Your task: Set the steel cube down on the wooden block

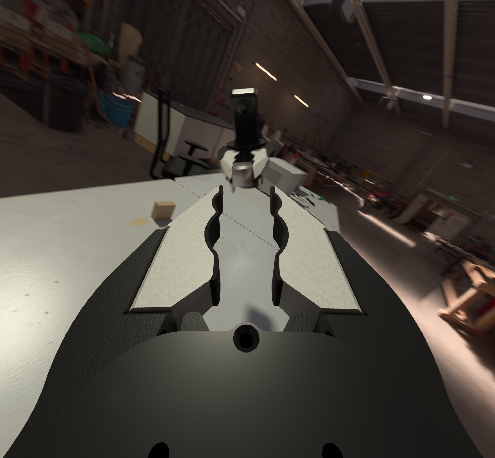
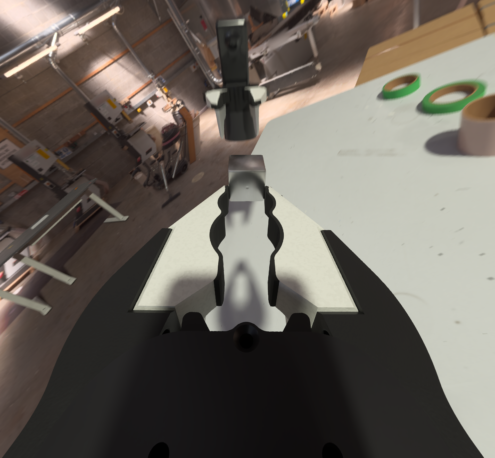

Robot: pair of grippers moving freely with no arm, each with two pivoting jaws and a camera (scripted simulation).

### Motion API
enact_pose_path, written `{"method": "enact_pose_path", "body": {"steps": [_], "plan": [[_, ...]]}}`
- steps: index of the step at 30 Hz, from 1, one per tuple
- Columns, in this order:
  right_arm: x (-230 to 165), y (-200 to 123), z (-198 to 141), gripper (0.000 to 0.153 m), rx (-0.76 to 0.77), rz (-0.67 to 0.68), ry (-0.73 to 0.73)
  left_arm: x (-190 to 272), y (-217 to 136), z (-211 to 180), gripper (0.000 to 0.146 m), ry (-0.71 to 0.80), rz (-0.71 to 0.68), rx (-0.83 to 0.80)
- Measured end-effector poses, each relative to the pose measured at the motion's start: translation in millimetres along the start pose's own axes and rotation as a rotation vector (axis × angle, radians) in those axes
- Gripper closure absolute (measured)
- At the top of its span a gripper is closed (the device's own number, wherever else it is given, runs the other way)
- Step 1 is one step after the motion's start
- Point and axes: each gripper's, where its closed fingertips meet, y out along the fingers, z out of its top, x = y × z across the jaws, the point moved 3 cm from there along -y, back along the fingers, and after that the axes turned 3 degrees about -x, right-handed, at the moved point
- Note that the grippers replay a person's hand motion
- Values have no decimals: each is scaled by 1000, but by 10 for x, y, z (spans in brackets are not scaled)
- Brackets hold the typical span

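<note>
Right gripper [image 2: 247, 190]: you have it clenched on the steel cube [image 2: 246, 181], pinched at the very fingertips so most of the cube sticks out ahead. Judged reason: a tip grip leaves the underside free to seat on a surface.
Steel cube, location: in the air between your right fingertips, above the near edge of the table [image 2: 375, 204]. In the left wrist view it appears at 12 o'clock, in the far gripper's grasp [image 1: 242, 178].
Left gripper [image 1: 246, 190]: fingers spread apart with nothing between them; only table shows through the gap. It faces your right gripper head-on. Probably it is just keeping out of the way.
Wooden block [image 1: 162, 210]: sits flat on the table at about 10 o'clock from the left fingertips, well apart from the cube. A flat tan patch [image 1: 138, 222] lies just beside it.
Block in right wrist view: not visible, so you cannot line up from that camera alone.
Clutter: two green tape rings [image 2: 452, 96] and a cardboard tube [image 2: 479, 126] at 2 o'clock in the right wrist view, well clear of the cube.
Step, judged: carry phase; cube lifted, not yet over the block.
Next move, judged: travel sideways to above the block, keep the cube level, lower, then release.
Risk, judged: the shallow tip hold could let the smooth steel slip or twist.
</note>
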Motion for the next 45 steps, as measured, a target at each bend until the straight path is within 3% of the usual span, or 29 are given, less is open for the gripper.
{"method": "enact_pose_path", "body": {"steps": [4, 11, 15, 18, 23, 31, 35, 40, 45], "plan": [[-233, -364, 742, 127, 45, -85, -87, 76, -206, 86, 111, 60, 93, 33], [-804, -1114, 2103, 127, 111, -330, -244, 112, -194, 49, 112, 31, 82, -2], [-1060, -1608, 2591, 127, 200, -446, -292, 94, -123, 2, 112, 11, 70, -29], [-1065, -1952, 2754, 127, 202, -561, -294, 82, -67, -33, 112, 5, 67, -47], [-657, -2395, 2603, 127, 175, -735, -190, 71, 13, -85, 112, -6, 56, -74], [70, -2644, 2006, 127, 145, -792, -51, 55, 44, -113, 111, -12, 54, -87], [316, -2570, 1785, 127, 160, -736, 12, 41, 37, -112, 112, -15, 57, -85], [515, -2251, 1525, 127, 133, -636, 37, 17, 31, -111, 112, -21, 59, -82], [831, -2081, 1202, 127, 41, -648, 58, 1, 53, -128, 112, -29, 54, -89]]}}
